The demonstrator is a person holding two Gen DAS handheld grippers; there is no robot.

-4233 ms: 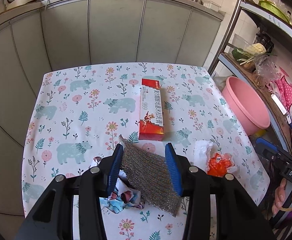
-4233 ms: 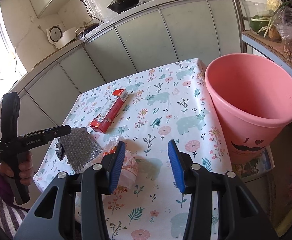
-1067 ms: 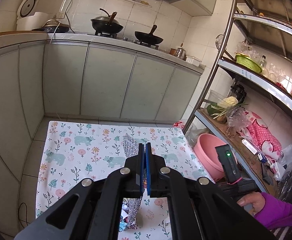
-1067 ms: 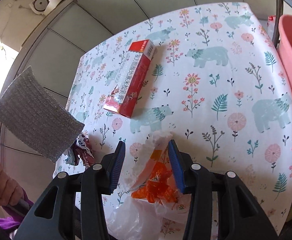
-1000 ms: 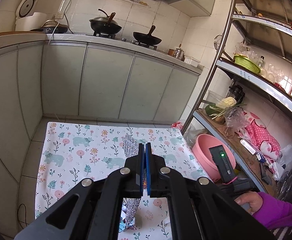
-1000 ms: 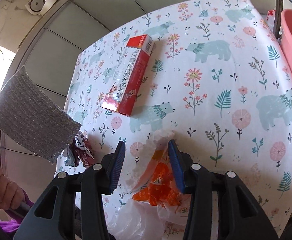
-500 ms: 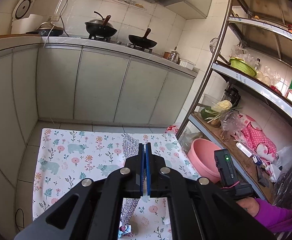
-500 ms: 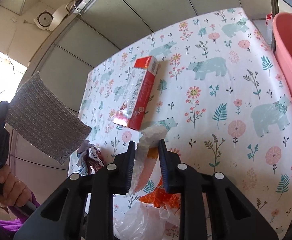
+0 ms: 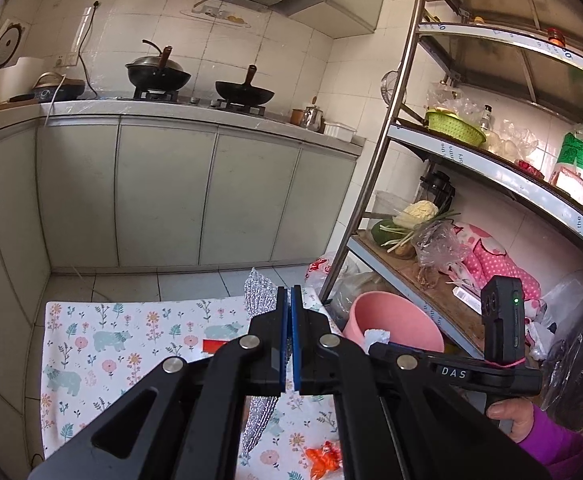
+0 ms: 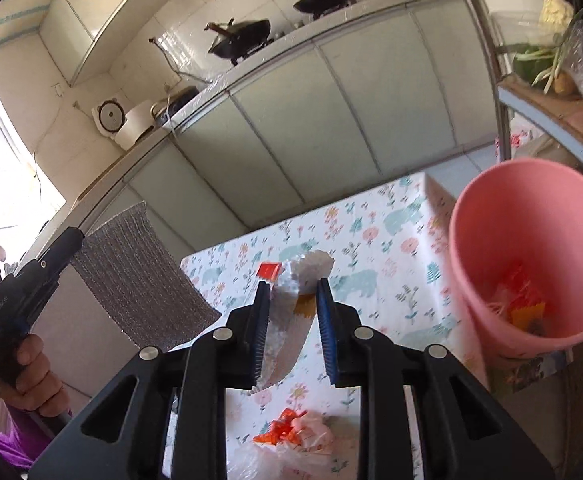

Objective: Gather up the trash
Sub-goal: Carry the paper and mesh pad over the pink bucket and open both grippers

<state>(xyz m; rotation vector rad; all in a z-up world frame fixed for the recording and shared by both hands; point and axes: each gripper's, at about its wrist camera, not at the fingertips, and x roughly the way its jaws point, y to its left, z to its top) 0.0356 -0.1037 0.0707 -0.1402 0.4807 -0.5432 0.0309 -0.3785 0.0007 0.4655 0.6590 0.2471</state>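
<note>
While the left tongs [image 9: 290, 312] clench a silver pad [image 10: 143, 276] edge-up, the right tongs [image 10: 293, 300] grip white wrapper [image 10: 305, 270] — long axis forward.

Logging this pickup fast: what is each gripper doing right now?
Left gripper: shut on the silver scouring pad, lifted off the table.
Right gripper: shut on the white plastic wrapper, near the pink bin.

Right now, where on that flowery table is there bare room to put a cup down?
The tablecloth is bare along its left side, left of the red box. The near right corner is crowded with the orange wrapper and clear plastic.
</note>
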